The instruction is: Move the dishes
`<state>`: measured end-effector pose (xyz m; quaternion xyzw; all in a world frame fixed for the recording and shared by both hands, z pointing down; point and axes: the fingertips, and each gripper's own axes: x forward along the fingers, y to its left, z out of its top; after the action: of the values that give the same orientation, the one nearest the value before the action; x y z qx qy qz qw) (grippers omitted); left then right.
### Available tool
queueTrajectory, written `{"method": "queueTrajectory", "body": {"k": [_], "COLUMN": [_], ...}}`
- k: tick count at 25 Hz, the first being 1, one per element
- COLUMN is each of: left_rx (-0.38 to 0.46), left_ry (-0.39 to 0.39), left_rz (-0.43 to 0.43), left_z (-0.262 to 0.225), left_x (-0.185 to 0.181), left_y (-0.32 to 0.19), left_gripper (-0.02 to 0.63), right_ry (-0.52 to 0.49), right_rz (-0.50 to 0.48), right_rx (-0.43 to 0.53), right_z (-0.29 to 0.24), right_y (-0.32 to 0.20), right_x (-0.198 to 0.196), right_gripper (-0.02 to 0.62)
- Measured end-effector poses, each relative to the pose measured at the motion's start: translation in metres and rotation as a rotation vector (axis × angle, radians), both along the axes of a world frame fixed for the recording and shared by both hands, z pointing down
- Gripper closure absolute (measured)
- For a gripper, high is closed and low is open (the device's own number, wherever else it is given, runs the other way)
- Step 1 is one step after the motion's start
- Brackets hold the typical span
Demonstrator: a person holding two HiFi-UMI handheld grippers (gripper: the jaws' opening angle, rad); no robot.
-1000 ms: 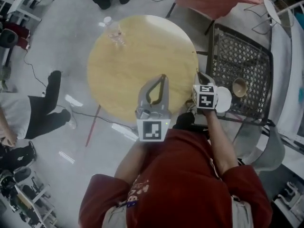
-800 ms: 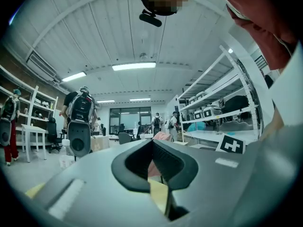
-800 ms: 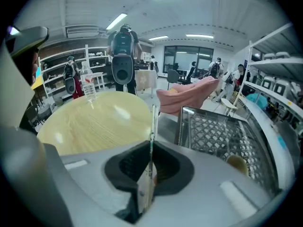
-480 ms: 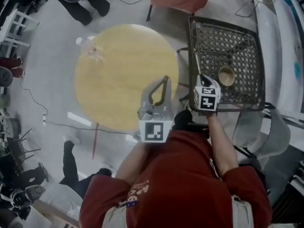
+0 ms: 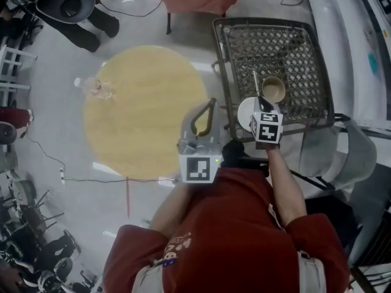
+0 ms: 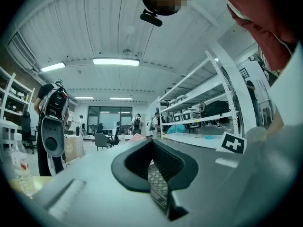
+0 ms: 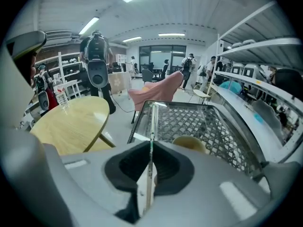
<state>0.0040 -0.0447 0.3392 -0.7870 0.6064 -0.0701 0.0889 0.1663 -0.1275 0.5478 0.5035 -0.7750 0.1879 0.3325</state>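
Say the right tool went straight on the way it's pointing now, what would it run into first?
Most likely the tan bowl on the black mesh table. It sits just ahead of the right tool and the white plate it grips, though depth is hard to judge.

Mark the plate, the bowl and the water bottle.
plate [image 5: 245, 112]: head view, bare white face.
bowl [image 5: 273, 90]: head view, inner hollow.
water bottle [image 5: 98, 88]: head view, clear body.

Round table [image 5: 146, 108] at your eleven o'clock, bottle [image 5: 96, 88] on its ten o'clock edge; mesh table [image 5: 287, 47] at one o'clock, bowl [image 5: 273, 90] on it, plate [image 5: 246, 112] at bowl's seven.
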Motion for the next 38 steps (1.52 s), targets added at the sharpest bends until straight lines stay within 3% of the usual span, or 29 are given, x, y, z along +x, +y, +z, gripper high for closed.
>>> {"method": "queueTrajectory", "body": {"k": [6,10,13,22,29,38], "left_rx": [-0.001,-0.011,-0.014,0.0,-0.025,-0.032], "left_ry": [0.012,0.083,-0.006,0.019,0.014,-0.003], "left_rz": [0.096,0.125,0.198,0.317,0.373,0.387], "left_z": [0.001,0.003,0.004,0.005,0.012,0.016], "left_x": [0.046,0.075,0.102,0.172,0.206,0.219], "left_y": [-0.023,-0.038,-0.048,-0.072,-0.082,-0.097], "left_gripper": [0.6,0.6,0.6,0.6,0.6,0.6], "right_ry": [-0.006,-0.006,-0.003,0.011,0.007,-0.009], "right_rz": [0.102,0.171,0.226,0.336,0.379,0.383], "right_rx": [-0.006,-0.005,-0.003,-0.003,-0.025,-0.067], "right_z": [0.002,0.002,0.001,0.003,0.013,0.035], "right_y": [-0.005,-0.009,-0.011,-0.012,-0.011,-0.021], "right_x": [0.052,0.091,0.123,0.196,0.225,0.23], "right_gripper": [0.575,0.575,0.575,0.575,0.575,0.575]}}
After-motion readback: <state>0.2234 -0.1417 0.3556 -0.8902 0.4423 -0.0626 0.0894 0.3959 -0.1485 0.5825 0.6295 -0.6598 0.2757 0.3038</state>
